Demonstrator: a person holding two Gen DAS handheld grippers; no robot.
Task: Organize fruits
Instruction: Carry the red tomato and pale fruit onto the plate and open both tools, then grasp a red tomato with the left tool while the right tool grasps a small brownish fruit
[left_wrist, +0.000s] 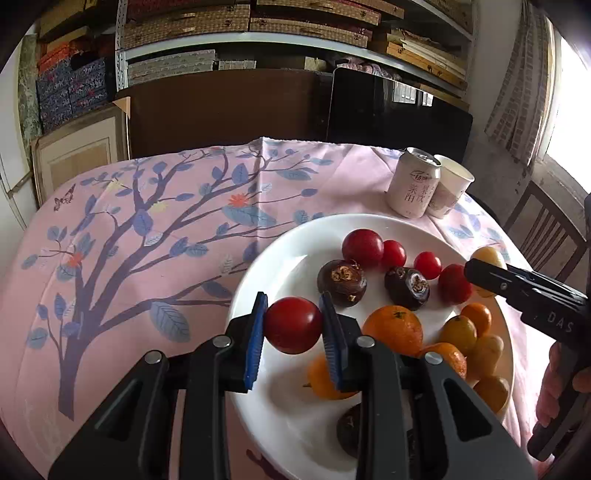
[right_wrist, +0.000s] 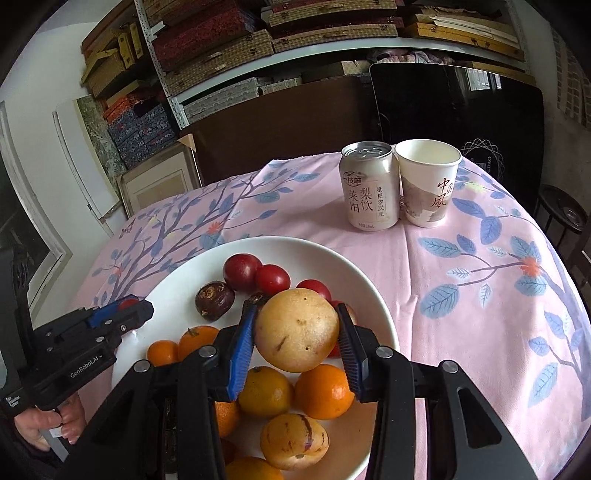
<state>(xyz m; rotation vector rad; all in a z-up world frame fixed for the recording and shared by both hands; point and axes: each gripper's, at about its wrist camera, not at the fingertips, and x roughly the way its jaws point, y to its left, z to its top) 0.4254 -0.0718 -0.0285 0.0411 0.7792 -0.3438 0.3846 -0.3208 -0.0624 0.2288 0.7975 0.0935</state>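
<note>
Red tomato (clamped), yellow fruit — both above plate

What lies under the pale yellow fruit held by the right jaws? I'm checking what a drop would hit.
Under the yellow fruit sit oranges on the white plate; anything directly beneath it is hidden.

Both cams are wrist fisheyes, each riding just behind its own tongs and looking fwd and steeply down along them. Left cam sits close over the near-left edge of the white plate, facing across the worktop toward the shelves at the back; the right tongs come in from its right edge. Right cam sits close over the plate's near-right part, same heading; the left tongs show at its left edge. Shared: plate, can, paper cup, pink cloth, shelves.
</note>
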